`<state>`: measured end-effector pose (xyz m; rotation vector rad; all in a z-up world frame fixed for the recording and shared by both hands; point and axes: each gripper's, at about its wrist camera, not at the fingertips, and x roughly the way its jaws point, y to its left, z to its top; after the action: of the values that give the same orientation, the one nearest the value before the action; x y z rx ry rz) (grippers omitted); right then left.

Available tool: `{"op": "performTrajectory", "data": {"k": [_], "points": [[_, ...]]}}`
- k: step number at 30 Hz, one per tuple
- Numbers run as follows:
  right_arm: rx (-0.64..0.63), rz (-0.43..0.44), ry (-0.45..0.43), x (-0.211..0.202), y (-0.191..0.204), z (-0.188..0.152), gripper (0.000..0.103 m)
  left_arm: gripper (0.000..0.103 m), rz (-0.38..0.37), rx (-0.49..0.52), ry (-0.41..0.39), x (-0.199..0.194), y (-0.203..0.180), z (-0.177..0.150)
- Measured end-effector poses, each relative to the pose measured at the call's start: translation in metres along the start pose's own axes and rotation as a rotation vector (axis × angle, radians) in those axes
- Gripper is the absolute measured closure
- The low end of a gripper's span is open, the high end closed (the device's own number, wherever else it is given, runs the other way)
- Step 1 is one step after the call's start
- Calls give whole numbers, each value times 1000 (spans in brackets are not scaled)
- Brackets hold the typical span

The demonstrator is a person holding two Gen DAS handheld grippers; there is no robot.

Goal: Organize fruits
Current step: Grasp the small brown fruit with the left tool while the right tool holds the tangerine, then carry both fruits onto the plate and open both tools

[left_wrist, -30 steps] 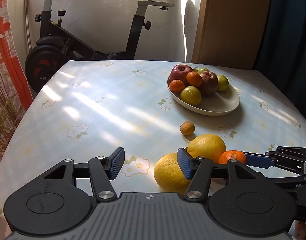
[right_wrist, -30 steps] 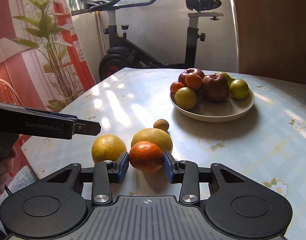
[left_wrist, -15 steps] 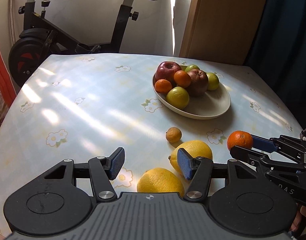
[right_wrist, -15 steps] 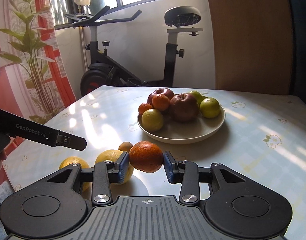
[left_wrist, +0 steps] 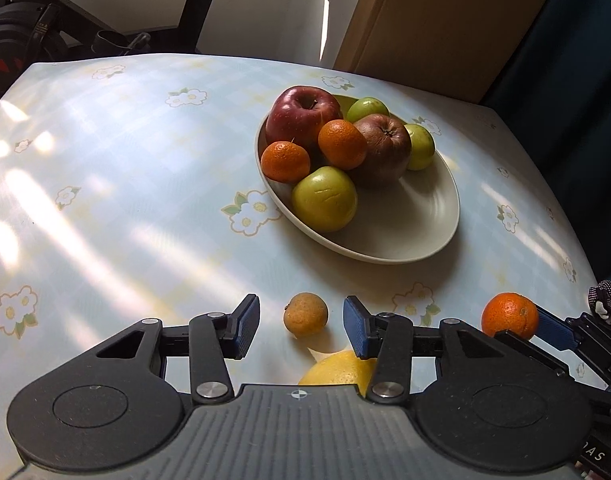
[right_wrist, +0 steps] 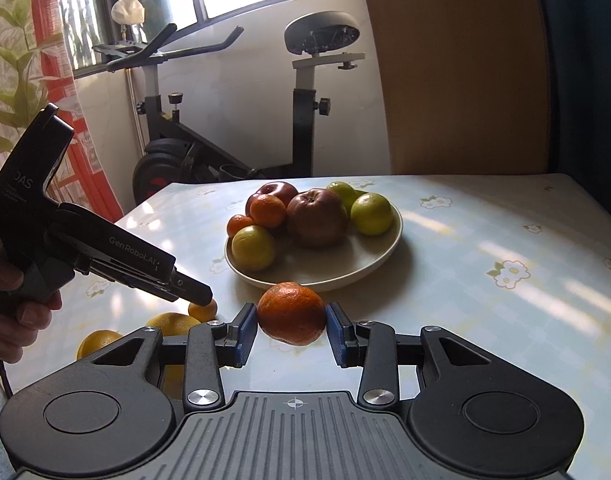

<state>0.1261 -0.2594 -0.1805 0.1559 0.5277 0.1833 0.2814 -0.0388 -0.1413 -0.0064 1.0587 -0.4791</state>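
Fruit plate [left_wrist: 421,236] mid-table [left_wrist: 105,168], small citrus [left_wrist: 305,314] before it, exercise bike [right_wrist: 225,128] behind

Counted two red apples [left_wrist: 303,114], three green apples [left_wrist: 324,199], three tangerines [left_wrist: 285,161], two grapefruits [right_wrist: 172,323], one plate [left_wrist: 421,216].

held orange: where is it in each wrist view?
Left wrist: the orange sits at the far right edge, pinched in the right gripper, near side of the plate.
Right wrist: orange at bottom centre between the blue fingers, just before the plate.
Shared landmark: the plate of fruit.
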Motion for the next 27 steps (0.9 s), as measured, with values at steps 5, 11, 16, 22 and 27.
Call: {"op": "performTrajectory", "data": {"k": [5, 11, 16, 22, 27], "points": [[11, -7, 1, 3, -6, 2, 68, 54, -7, -23, 20, 10, 4, 2], [16, -10, 7, 5, -8, 3, 68, 67, 7, 18, 30, 20, 0, 2], [17, -14, 3, 3, -10, 7, 68, 74, -1, 30, 25, 20, 1, 3], [25, -10, -7, 2, -16, 13, 68, 75, 6, 74, -37, 1, -4, 11], [17, 6, -16, 7, -26, 29, 68, 75, -9, 78, -86, -13, -8, 24]]}}
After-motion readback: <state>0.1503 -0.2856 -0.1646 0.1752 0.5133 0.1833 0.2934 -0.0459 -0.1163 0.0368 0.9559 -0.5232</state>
